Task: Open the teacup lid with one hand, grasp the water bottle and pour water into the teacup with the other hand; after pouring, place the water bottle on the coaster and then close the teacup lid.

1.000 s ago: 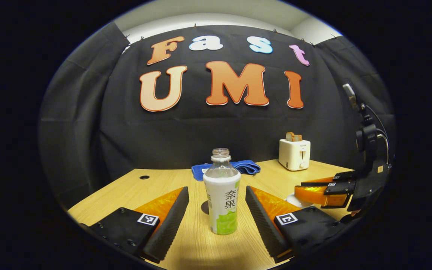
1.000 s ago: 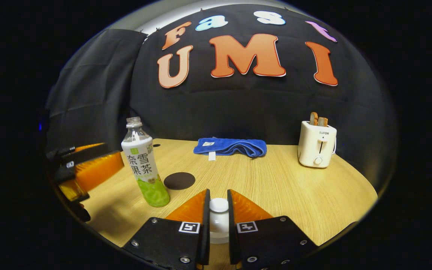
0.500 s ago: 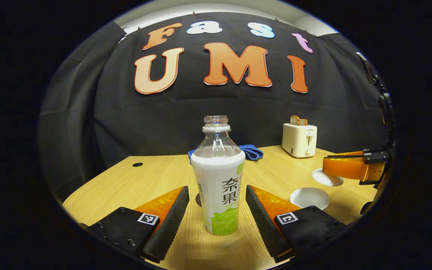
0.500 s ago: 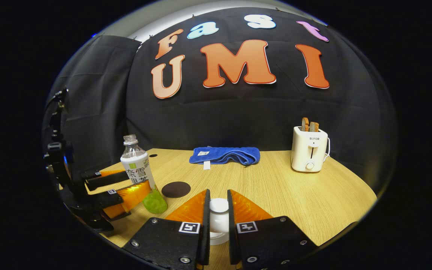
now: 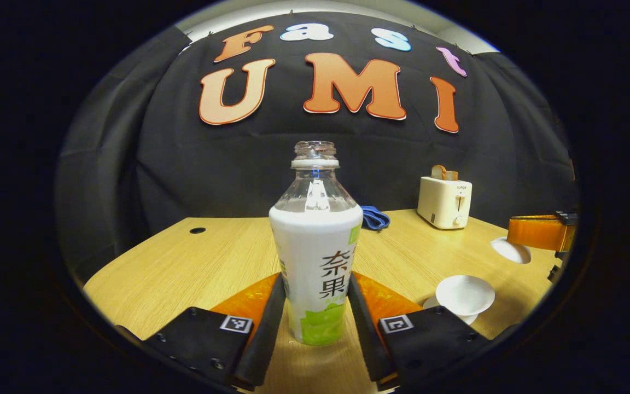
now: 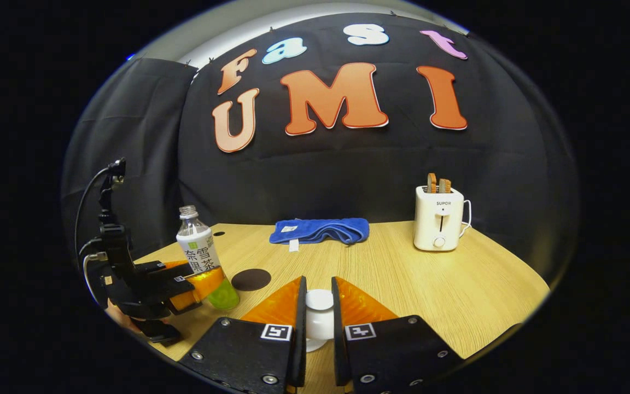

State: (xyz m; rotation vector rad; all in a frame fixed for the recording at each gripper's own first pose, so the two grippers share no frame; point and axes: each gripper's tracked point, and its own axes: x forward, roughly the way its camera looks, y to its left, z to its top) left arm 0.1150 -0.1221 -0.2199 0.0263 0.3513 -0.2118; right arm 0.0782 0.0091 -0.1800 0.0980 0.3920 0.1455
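Left gripper [image 5: 316, 306] clamped on upright water bottle [image 5: 316, 257] (uncapped), right gripper [image 6: 319, 312] pinched teacup lid [image 6: 319, 314] knob, open teacup [image 5: 464, 295] beside.

The bottle [image 5: 315, 246] is seen standing upright on the table, uncapped, with a clear shoulder and neck and a white sleeve turning green at the base. It is clasped low down on both sides by the left gripper [image 5: 315, 306].

The cup [image 5: 464, 295], white and open, is found at 4 o'clock from the bottle in the left gripper view.

The lid [image 6: 319, 320], white with a round knob, is held off the cup between the right gripper [image 6: 316, 323].

The coaster [image 6: 251, 279], a dark flat disc, is seen lying bare at 3 o'clock, just beside the bottle's base, in the right gripper view.
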